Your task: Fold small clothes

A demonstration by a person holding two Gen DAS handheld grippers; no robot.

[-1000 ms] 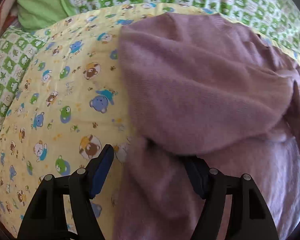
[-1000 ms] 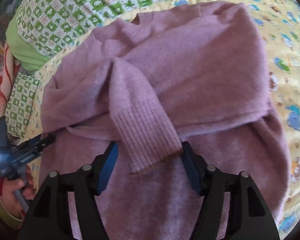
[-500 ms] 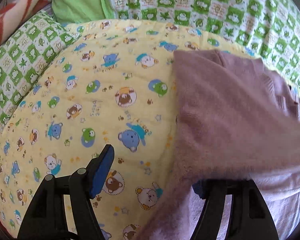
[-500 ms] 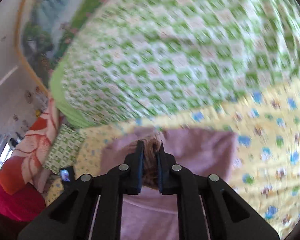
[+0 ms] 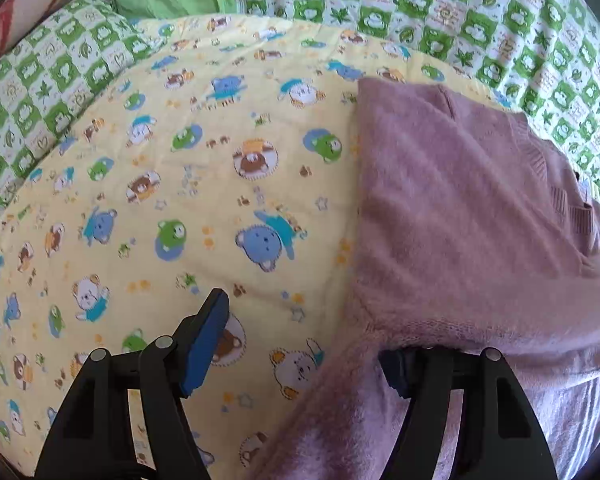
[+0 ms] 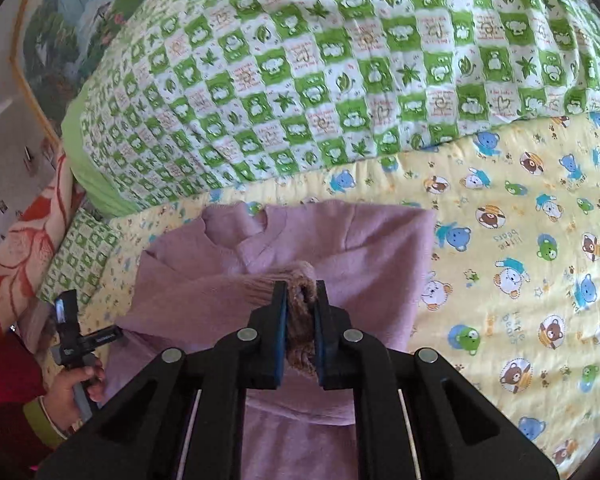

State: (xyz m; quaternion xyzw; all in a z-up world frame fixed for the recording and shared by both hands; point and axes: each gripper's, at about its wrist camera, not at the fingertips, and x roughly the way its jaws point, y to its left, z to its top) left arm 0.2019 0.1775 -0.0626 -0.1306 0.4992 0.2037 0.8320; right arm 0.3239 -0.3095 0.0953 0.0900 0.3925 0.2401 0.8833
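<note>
Mauve sweater [image 6: 380, 256] | right tool [image 6: 301, 312] clamps cuff [image 6: 300, 320], right view only | left tool [image 5: 304, 344] wide

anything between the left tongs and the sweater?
Nothing visible. The left tongs are open at the pink sweater, whose edge drapes over the right-hand finger; only yellow bear-print blanket shows in the gap.
</note>
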